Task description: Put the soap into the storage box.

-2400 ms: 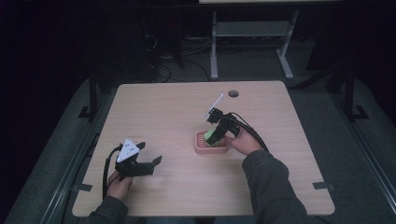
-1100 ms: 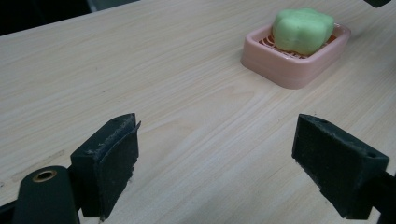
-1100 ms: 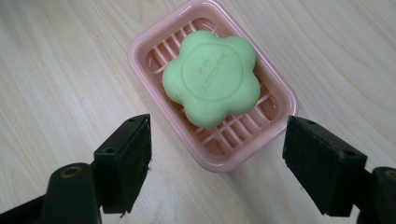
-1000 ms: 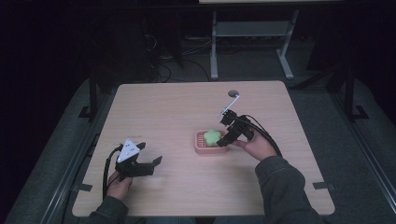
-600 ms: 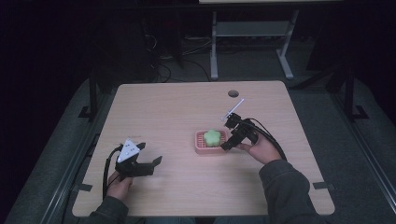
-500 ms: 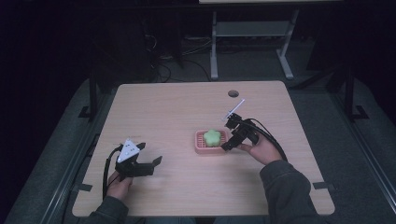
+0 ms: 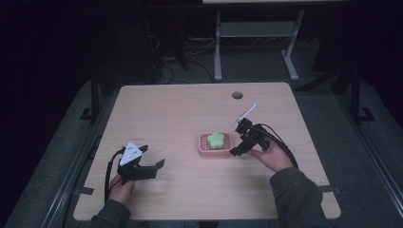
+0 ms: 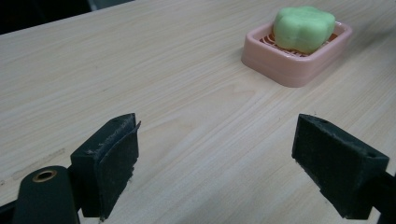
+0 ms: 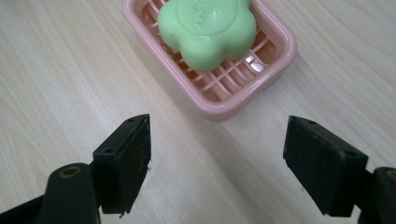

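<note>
A green flower-shaped soap [image 7: 217,139] [image 9: 208,29] [image 8: 303,28] lies in a pink slatted soap dish [image 7: 204,148] [image 9: 275,60] [image 8: 289,70] near the middle of the wooden table [image 7: 190,114]. My right gripper [image 7: 239,148] [image 9: 229,163] is open just right of the dish, its jaws wide apart and empty, aimed at the dish's near corner. My left gripper [image 7: 153,166] [image 8: 229,168] rests open at the table's front left, far from the dish, with nothing between its jaws.
A round cable hole [image 7: 237,95] sits near the table's far edge. A metal stand's legs [image 7: 218,52] and cables lie on the dark floor behind the table. Bare tabletop stretches between the two grippers.
My right gripper let go of the soap in the dish, drew back to the right and lowered beside it. The left gripper stayed put.
</note>
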Demonstrator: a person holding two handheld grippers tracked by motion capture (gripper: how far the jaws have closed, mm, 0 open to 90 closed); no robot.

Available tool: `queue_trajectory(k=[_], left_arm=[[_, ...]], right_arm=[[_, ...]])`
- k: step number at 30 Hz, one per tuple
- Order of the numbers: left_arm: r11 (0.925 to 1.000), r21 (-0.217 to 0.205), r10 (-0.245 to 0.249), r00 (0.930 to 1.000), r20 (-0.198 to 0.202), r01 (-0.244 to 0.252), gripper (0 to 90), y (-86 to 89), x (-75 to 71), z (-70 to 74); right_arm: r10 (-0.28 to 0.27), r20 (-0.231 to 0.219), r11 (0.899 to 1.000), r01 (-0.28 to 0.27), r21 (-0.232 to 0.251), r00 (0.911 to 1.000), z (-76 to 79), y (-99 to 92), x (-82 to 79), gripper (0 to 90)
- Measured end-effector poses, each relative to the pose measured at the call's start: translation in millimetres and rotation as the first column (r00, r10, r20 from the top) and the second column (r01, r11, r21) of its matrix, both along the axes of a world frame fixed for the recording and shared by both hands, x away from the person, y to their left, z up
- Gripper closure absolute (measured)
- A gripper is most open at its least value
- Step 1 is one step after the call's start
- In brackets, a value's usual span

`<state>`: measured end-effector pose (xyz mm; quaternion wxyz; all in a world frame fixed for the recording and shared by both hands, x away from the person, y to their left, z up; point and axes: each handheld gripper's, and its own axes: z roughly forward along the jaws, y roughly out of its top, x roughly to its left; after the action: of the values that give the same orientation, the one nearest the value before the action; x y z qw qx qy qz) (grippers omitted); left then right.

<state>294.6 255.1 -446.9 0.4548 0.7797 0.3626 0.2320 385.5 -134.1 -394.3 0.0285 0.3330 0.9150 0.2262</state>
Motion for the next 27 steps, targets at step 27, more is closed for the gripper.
queue_trajectory(k=[27], left_arm=[[1.0000,-0.007,0.004,1.0000,0.000,-0.004,14.3,-0.9,-0.2,-1.2]], right_arm=[[-0.041,-0.008,0.999,0.042,0.009,0.9991,-14.5,-39.8,-31.4,23.3]])
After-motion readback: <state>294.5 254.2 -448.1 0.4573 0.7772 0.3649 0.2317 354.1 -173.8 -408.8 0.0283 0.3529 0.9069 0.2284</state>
